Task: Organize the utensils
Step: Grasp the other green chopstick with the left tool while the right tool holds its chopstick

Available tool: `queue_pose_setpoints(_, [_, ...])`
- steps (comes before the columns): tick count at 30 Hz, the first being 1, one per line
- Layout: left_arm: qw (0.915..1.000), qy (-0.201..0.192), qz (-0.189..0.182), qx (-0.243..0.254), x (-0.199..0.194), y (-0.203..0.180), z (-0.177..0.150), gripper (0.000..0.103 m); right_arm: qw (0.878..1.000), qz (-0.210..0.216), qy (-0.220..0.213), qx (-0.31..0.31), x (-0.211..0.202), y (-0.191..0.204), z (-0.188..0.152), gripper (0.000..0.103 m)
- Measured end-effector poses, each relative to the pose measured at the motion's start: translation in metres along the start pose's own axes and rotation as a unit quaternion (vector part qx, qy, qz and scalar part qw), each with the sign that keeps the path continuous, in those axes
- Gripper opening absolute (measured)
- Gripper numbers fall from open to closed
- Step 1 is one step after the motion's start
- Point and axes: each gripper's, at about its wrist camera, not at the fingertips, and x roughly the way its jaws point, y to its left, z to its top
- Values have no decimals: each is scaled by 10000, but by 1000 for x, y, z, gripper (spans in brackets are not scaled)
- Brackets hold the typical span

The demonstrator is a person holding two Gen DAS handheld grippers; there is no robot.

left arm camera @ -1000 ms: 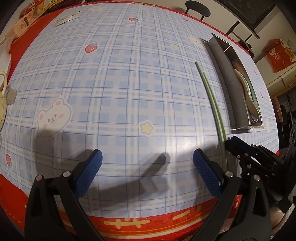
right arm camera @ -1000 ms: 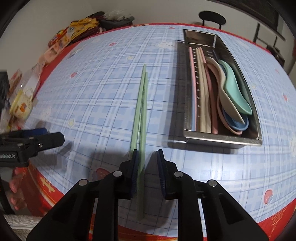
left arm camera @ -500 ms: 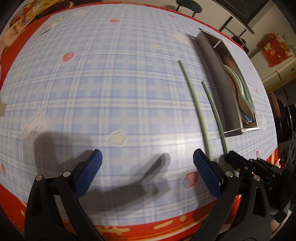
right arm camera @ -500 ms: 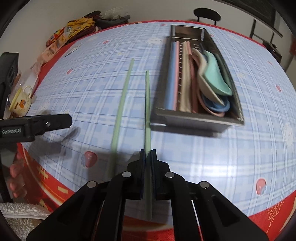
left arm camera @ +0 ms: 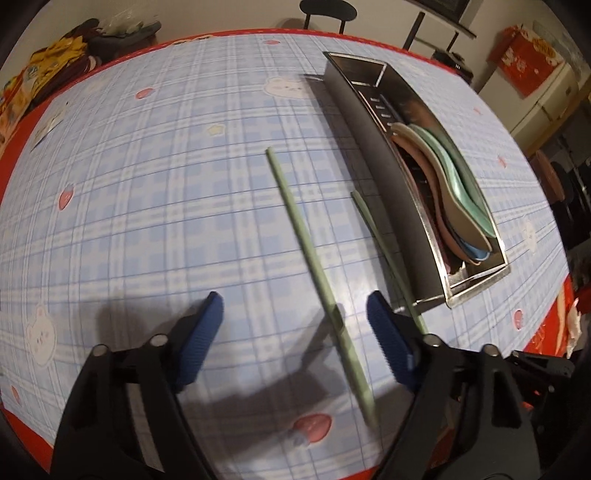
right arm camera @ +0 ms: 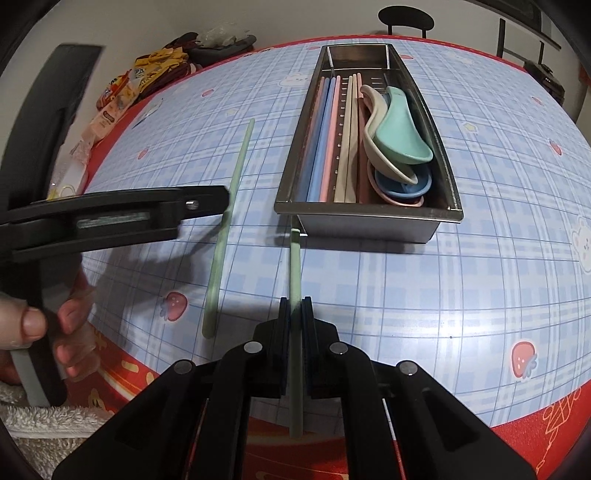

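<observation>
A pale green chopstick [left arm camera: 317, 273] lies flat on the blue plaid tablecloth, between the blue pads of my left gripper [left arm camera: 295, 332]. Its jaws are closing and neither pad touches the stick. My right gripper [right arm camera: 295, 314] is shut on the second green chopstick [right arm camera: 294, 266], whose tip reaches the near end wall of the metal utensil tray [right arm camera: 369, 213]. The tray holds blue, pink and beige chopsticks and a stack of spoons [right arm camera: 399, 144]. In the right wrist view my left gripper [right arm camera: 221, 199] comes in from the left over the loose chopstick [right arm camera: 221, 251].
A person's hand [right arm camera: 37, 321] holds the left gripper's handle above a white towel [right arm camera: 37, 424]. Snack packets and clutter [right arm camera: 147, 77] sit at the table's far left edge. A dark chair [right arm camera: 406, 16] stands behind the table. The red table border [right arm camera: 535, 424] runs along the near edge.
My right gripper shut on one chopstick of the pair and carried it toward the tray. My left gripper slid right until it straddled the other stick, and its jaws have narrowed.
</observation>
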Motion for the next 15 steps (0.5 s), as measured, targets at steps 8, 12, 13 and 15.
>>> queue_pose_setpoints(8, [9986,11,445,289,16,-16,1,63,9999,87,57,-7,-2,-4,1,7])
queue_pose_setpoints(12, [9977,-62,560,374,15,-16,1,46,9999,54,120,-71,-1,-2,5,8])
queue_pose_setpoints(13, [9977,-73,564,371,15,-13,1,40,9999,39,132,-93,-1,-1,6,8])
queue_pose_setpoints(15, [9978,-72,559,352,13,-9,2,31,9998,68,141,-100,-1,0,7,13])
